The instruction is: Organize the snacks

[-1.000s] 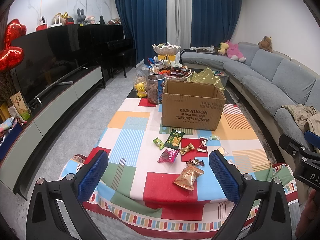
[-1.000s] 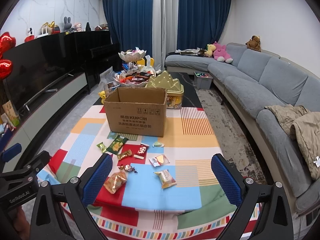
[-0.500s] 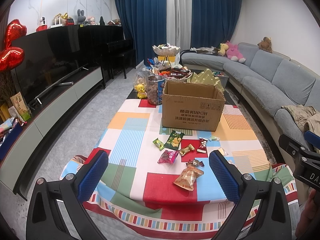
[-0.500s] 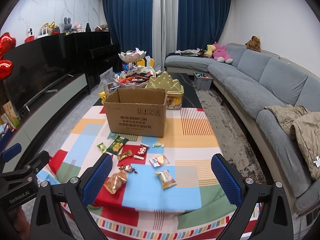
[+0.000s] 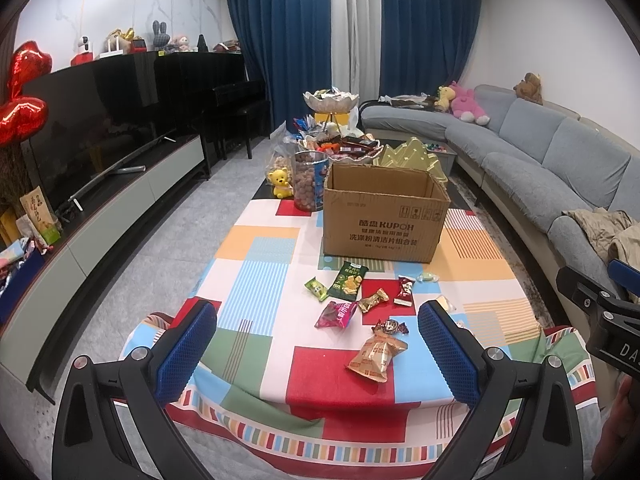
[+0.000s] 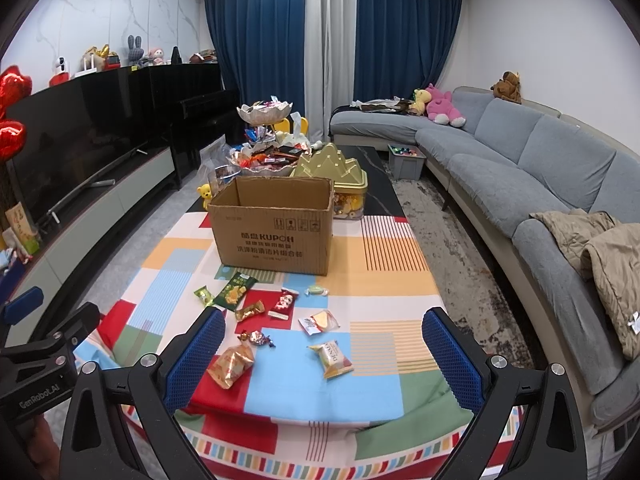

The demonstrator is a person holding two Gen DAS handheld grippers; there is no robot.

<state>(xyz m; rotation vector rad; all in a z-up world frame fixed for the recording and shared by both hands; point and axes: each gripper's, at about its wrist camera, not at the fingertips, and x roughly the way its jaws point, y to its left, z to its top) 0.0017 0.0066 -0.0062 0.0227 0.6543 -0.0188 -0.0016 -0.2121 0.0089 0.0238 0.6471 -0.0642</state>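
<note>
An open cardboard box (image 5: 384,216) stands on the table with a colourful checked cloth (image 5: 256,264); it also shows in the right wrist view (image 6: 276,232). Several loose snack packets lie in front of it: a green chip bag (image 5: 347,284), a pink packet (image 5: 336,315), an orange bag (image 5: 376,356), a yellow packet (image 6: 331,359) and a white-and-yellow packet (image 6: 318,322). My left gripper (image 5: 318,356) is open and empty, held above the table's near edge. My right gripper (image 6: 324,360) is open and empty, also above the near edge.
Behind the box stand a jar of snacks (image 5: 309,186), a yellow bear toy (image 5: 279,184), a gold tin (image 6: 340,176) and a tiered bowl of sweets (image 6: 264,114). A grey sofa (image 6: 520,176) runs along the right. A TV cabinet (image 5: 100,208) runs along the left.
</note>
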